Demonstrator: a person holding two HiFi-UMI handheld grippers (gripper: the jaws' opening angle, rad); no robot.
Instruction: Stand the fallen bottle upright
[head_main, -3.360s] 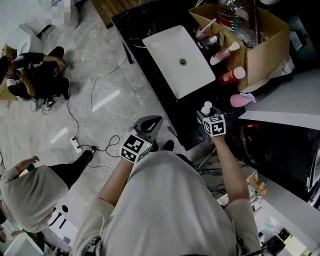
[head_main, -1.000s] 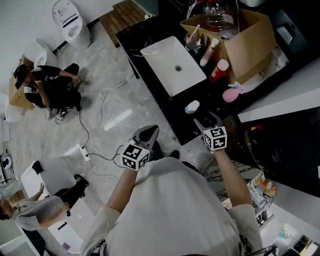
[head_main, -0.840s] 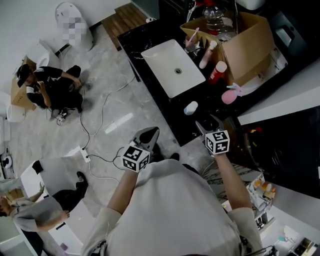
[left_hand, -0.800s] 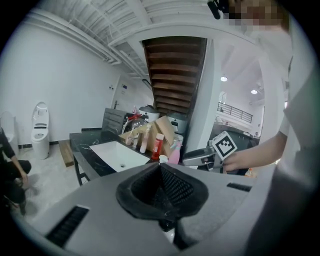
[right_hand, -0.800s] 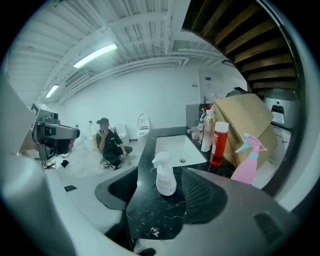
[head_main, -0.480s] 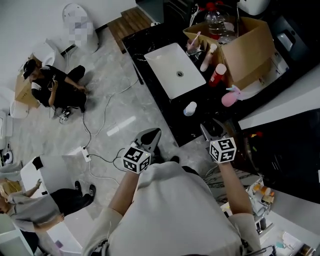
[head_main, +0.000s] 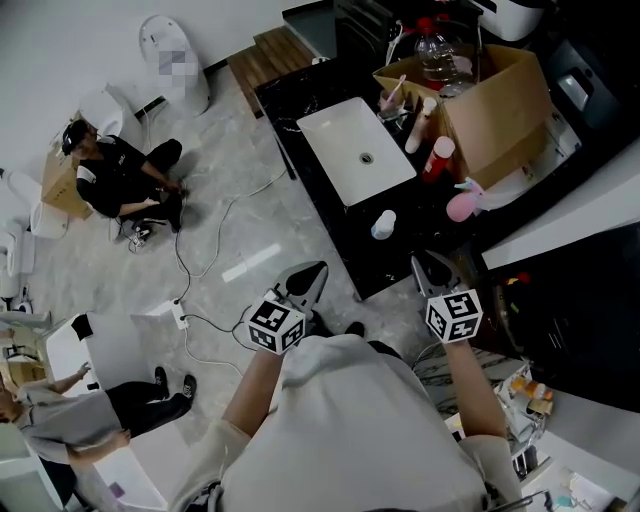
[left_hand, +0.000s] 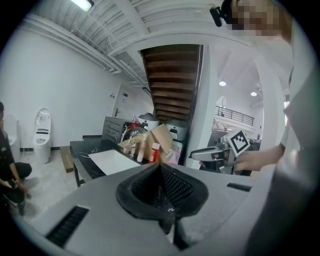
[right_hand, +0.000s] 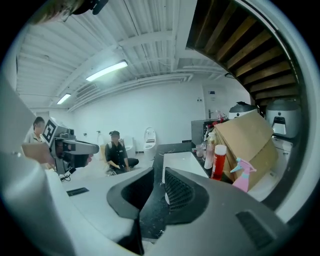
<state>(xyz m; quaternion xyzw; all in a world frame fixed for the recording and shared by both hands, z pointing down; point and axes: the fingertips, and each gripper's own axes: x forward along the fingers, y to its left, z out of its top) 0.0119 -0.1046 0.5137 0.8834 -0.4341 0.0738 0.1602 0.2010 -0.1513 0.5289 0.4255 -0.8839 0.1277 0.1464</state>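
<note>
Black counter bears one upright white bottle; left claw closed, right claw just narrowed to an empty slit.

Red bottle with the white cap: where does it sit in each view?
Head view: red bottle upper right, on the black counter, against the box.
Left gripper view: red bottle at centre, in front of the box.
Right gripper view: red bottle right of centre, left of the pink sprayer.
Shared landmark: the box.
</note>
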